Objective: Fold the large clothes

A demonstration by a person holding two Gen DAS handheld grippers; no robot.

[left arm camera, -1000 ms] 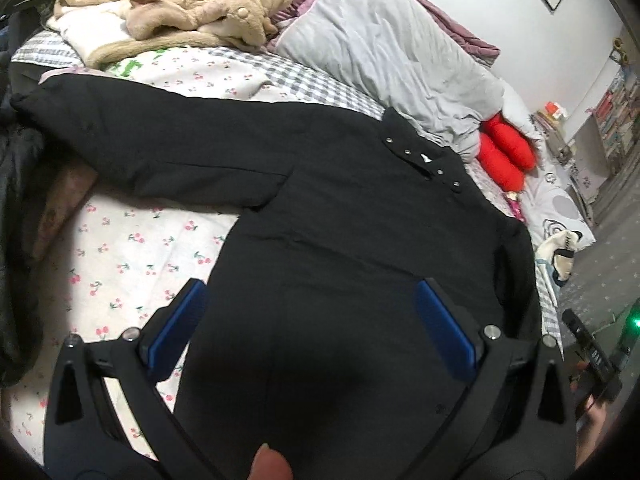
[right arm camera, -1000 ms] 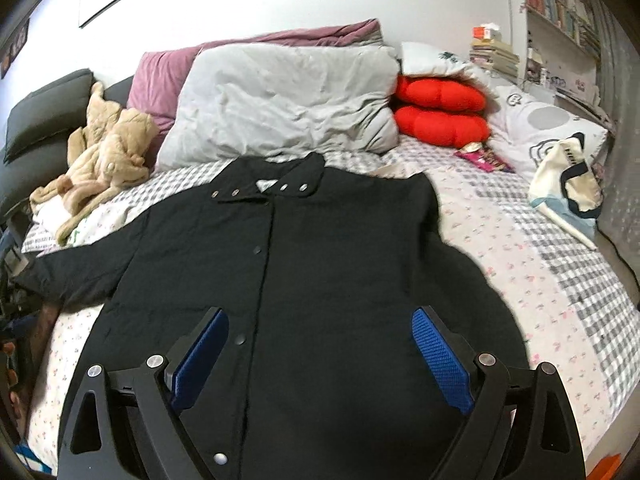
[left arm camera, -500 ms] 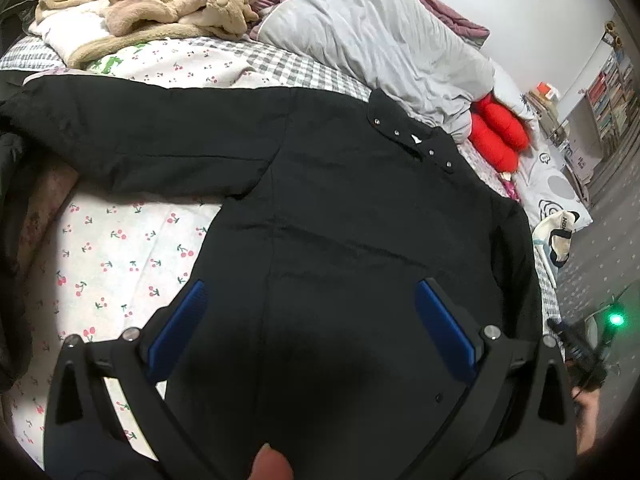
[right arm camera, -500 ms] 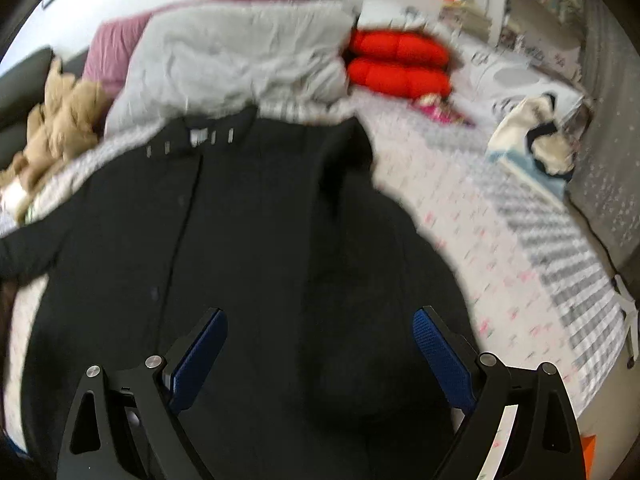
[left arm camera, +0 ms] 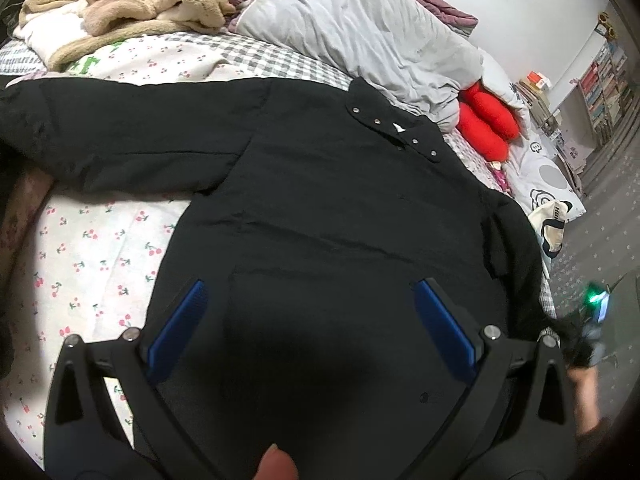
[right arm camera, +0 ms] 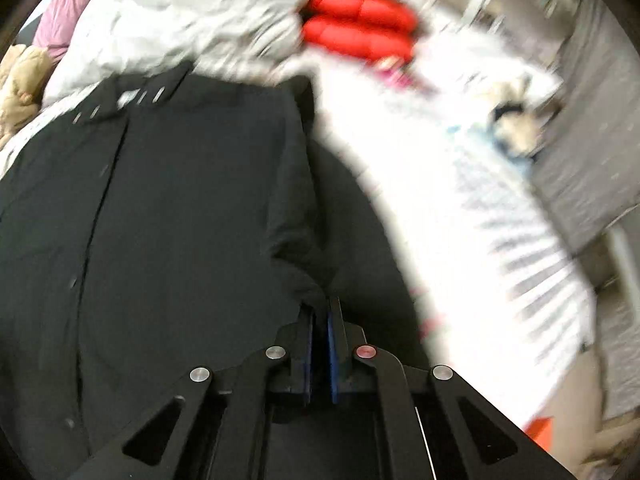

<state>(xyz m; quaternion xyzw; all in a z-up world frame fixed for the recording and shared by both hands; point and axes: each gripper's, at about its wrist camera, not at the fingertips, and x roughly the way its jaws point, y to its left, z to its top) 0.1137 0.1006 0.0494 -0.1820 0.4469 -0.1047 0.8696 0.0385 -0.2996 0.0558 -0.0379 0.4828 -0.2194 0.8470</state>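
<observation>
Your left hand-held gripper (left arm camera: 310,322), black-framed with blue pads, points steeply down with its jaws spread wide and nothing between them; your fingertip (left arm camera: 276,462) shows at its base. Your right hand-held gripper (right arm camera: 320,320) tilts downward too, and its jaws have just snapped together, pinching a fold of black fabric.

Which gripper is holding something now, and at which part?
The right gripper pinches the black coat at a fold near its right side. The left gripper holds nothing.

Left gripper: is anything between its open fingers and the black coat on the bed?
Nothing visible. The left gripper hangs open right above the black coat, with only coat fabric showing between its fingers.
</observation>
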